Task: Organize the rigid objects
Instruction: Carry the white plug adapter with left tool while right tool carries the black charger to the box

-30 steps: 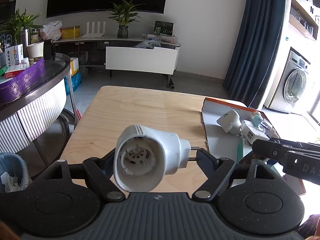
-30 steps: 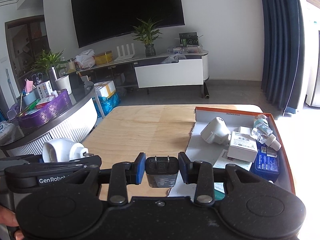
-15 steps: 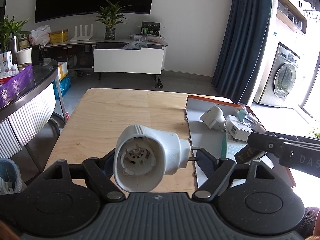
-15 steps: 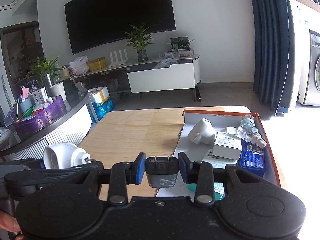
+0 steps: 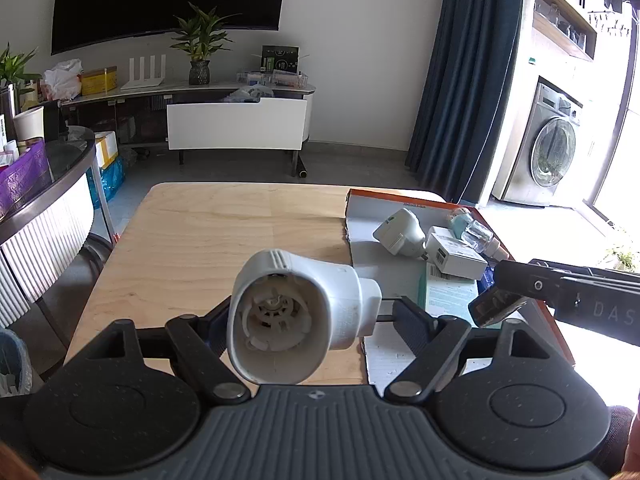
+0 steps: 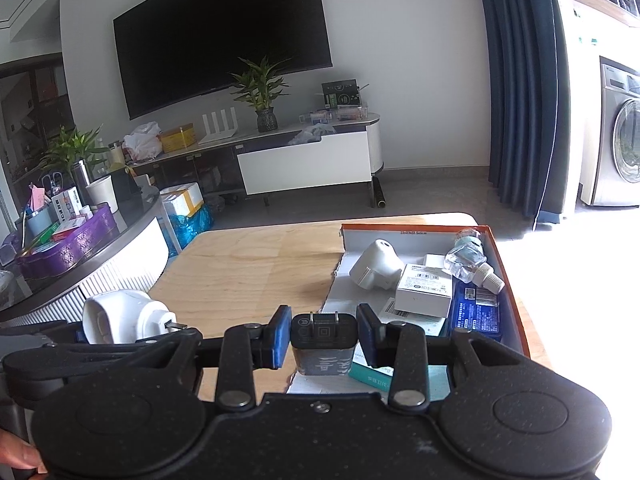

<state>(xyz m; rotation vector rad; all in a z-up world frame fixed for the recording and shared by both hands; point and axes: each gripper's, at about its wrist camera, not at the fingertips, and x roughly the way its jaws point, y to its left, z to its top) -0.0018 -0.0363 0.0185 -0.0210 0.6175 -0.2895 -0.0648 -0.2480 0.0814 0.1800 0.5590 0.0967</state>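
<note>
My left gripper is shut on a white plug-in device, hollow end toward the camera, prongs against the right finger. It hangs over the wooden table, near its front edge. My right gripper is shut on a black charger with its prongs up, over the near left corner of an orange-rimmed box. That box holds a second white plug-in device, a white carton, a clear bottle and a blue pack. The left wrist view shows the charger at right.
A curved counter carrying a purple tray stands left of the table. A bin sits at lower left. Behind are a TV console, a dark curtain and a washing machine.
Both grippers have drifted to the right, so the box sits further left in each view. The grips on the white device and the black charger are unchanged.
</note>
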